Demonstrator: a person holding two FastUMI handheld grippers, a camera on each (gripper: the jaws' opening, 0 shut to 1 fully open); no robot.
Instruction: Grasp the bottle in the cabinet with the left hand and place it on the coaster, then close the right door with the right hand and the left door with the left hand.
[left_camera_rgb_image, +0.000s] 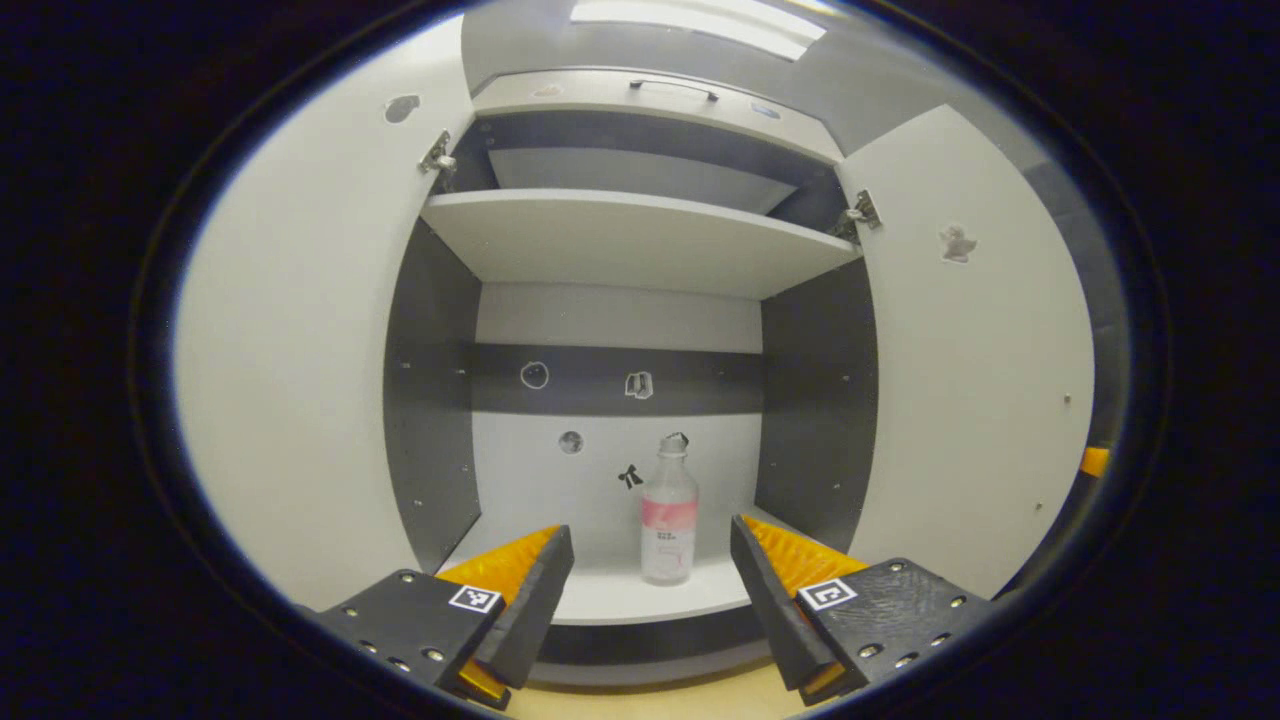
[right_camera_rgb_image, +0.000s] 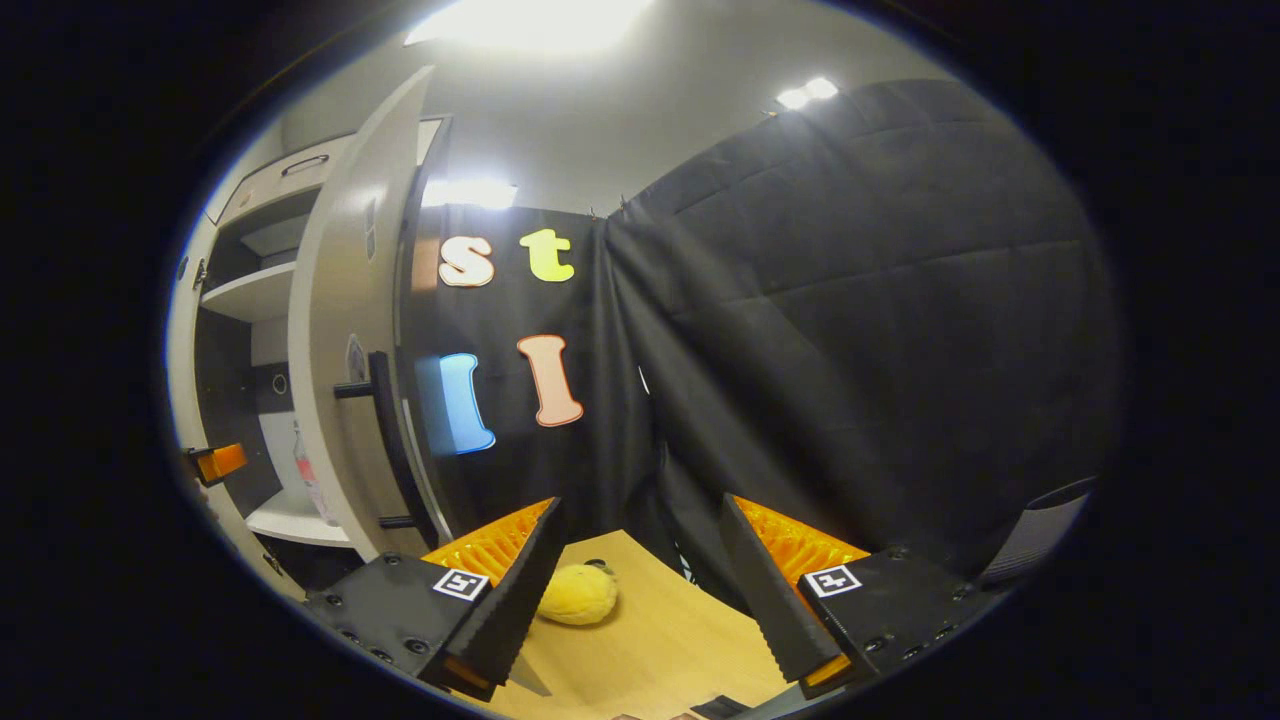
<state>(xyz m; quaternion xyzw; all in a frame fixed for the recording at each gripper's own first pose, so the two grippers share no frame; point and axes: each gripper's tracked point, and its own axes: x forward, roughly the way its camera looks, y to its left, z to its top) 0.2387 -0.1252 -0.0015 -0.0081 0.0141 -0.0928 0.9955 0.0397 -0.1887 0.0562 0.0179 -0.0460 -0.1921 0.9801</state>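
While the left gripper (left_camera_rgb_image: 652, 590) holds its jaws wide and empty, the bottle (left_camera_rgb_image: 669, 510) stands upright between them, farther back on the cabinet's lower shelf (left_camera_rgb_image: 620, 590); the right gripper (right_camera_rgb_image: 640, 590) gapes empty above the counter (right_camera_rgb_image: 660, 640).

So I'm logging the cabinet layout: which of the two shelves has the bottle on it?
The lower shelf: the bottle stands upright on it, ahead of the open left gripper. The upper shelf is bare.
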